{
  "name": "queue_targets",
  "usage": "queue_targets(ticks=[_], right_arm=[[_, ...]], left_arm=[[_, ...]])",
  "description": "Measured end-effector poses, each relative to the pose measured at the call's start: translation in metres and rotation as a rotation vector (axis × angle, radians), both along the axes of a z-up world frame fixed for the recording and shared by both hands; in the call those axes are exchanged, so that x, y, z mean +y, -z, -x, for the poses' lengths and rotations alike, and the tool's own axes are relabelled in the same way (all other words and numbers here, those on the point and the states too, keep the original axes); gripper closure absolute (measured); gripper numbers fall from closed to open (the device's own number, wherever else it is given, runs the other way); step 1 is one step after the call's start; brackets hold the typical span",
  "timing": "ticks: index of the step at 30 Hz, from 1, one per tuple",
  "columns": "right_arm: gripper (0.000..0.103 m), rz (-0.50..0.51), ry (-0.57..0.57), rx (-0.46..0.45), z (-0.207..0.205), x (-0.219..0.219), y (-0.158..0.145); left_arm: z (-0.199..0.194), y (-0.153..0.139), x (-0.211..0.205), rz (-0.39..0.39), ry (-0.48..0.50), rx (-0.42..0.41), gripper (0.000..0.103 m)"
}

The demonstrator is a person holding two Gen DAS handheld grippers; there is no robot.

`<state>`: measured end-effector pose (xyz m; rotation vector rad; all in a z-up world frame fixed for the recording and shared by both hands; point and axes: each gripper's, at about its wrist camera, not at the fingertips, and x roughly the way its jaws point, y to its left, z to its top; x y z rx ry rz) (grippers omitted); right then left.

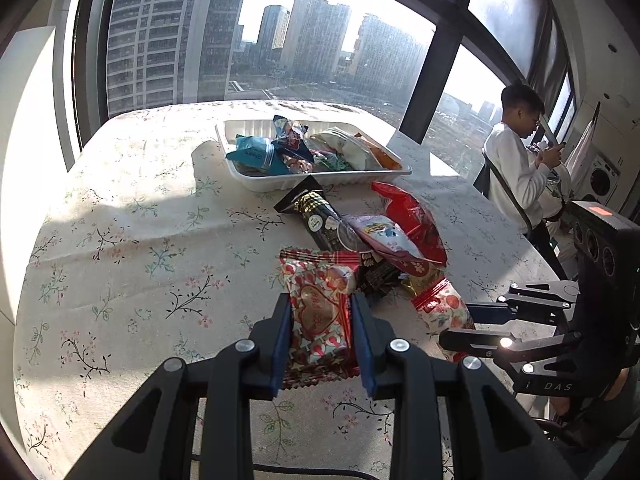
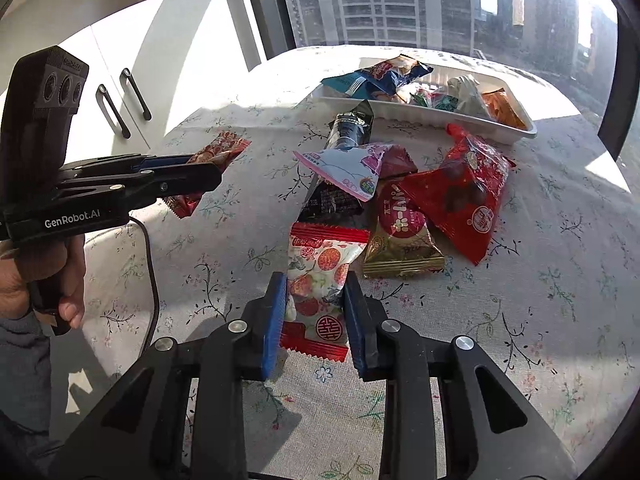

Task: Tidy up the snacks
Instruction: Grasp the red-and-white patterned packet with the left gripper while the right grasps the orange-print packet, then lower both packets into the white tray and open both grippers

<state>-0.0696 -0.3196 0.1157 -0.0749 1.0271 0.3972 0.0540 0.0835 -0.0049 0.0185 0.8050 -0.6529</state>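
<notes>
left tongs (image 1: 320, 328) clamped on heart-print packet (image 1: 320, 312) | right tongs (image 2: 316, 312) clamped on fruit-print packet (image 2: 320, 280)

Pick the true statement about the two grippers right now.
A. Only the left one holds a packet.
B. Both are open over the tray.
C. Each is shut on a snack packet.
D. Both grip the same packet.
C: the left gripper pinches a red heart-print packet, and the right gripper pinches a separate red and white packet.
</notes>
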Motion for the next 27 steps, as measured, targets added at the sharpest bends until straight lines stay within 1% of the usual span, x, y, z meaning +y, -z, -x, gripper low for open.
queue_targets(ticks=[6, 9, 13, 15, 17, 19, 21, 24, 27], right_arm=[[0.077, -0.119, 0.021, -0.028, -0.003, -0.029, -0.030], [0.077, -0.129, 0.064, -0.067, -0.014, -0.054, -0.049], [0.077, -0.127, 0.131, -0.125, -0.040, -0.091, -0.074], [0.077, -0.132, 0.165, -0.152, -0.061, -0.109, -0.086], [0.077, -0.159, 0.180, -0.169, -0.082, -0.120, -0.095], [0.077, -0.169, 0.196, -0.193, -0.106, -0.125, -0.104], [0.077, -0.179, 0.187, -0.210, -0.131, -0.124, -0.110], [0.077, -0.171, 0.175, -0.204, -0.170, -0.115, -0.107], [0.077, -0.161, 0.153, -0.160, -0.211, -0.102, -0.091]], left_arm=[[-0.008, -0.018, -0.005, 0.029, 0.007, -0.022, 0.072], [-0.020, -0.026, -0.007, 0.036, 0.006, -0.033, 0.072], [-0.050, -0.042, -0.014, 0.047, 0.001, -0.050, 0.072], [-0.066, -0.050, -0.018, 0.050, 0.000, -0.059, 0.072], [-0.087, -0.058, -0.025, 0.047, -0.008, -0.066, 0.072], [-0.110, -0.063, -0.031, 0.047, -0.018, -0.067, 0.072], [-0.132, -0.067, -0.038, 0.042, -0.028, -0.064, 0.072], [-0.169, -0.065, -0.052, 0.014, -0.039, -0.050, 0.072], [-0.201, -0.056, -0.062, -0.015, -0.063, -0.033, 0.072]])
